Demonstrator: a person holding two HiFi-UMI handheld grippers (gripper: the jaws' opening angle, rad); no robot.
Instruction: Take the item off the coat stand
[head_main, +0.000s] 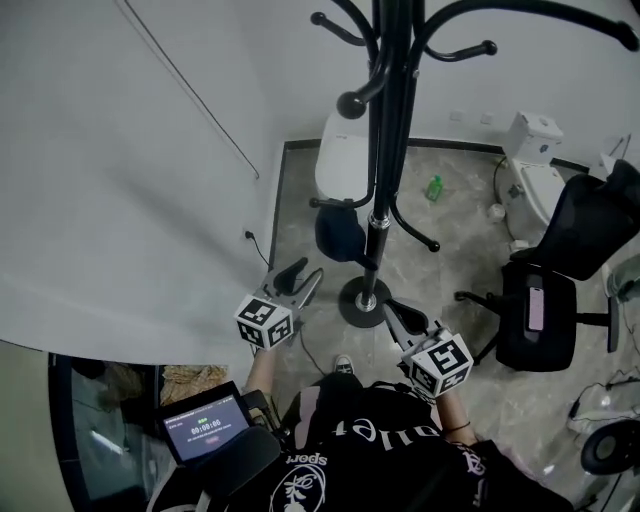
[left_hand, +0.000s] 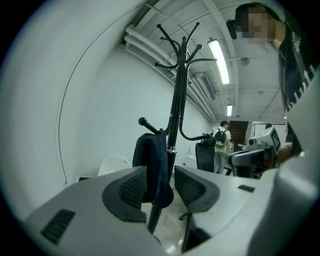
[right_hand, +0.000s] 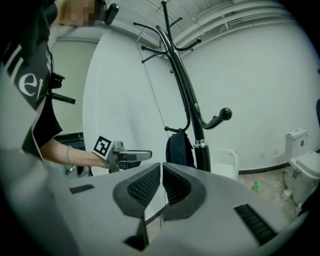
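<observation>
Progress on the task is small: the dark blue item (head_main: 338, 238) hangs on a low hook of the coat stand (head_main: 385, 150), near the middle of the head view, and no gripper touches it. Both grippers are held out toward the stand, in the lower half of that frame. The left gripper (head_main: 305, 275) has its jaws apart and holds nothing. In its own view the item appears in the gap between the jaws, but it is further away and the pads do not reach it. The right gripper (head_main: 395, 312) has its jaws almost together, with only a thin slit between them, and it is empty too. I judge that the whole work is left: to come closer, to close on the item and to lift it off the hook.

Only the head view shows the floor around the stand, with a green bottle (head_main: 433, 187) and an office chair (head_main: 560, 260) at the right. Only the left gripper view shows a person with a backpack (left_hand: 220, 145) far behind, right of centre. The right gripper view shows the left gripper from the side, at lower left, well apart from the item.
</observation>
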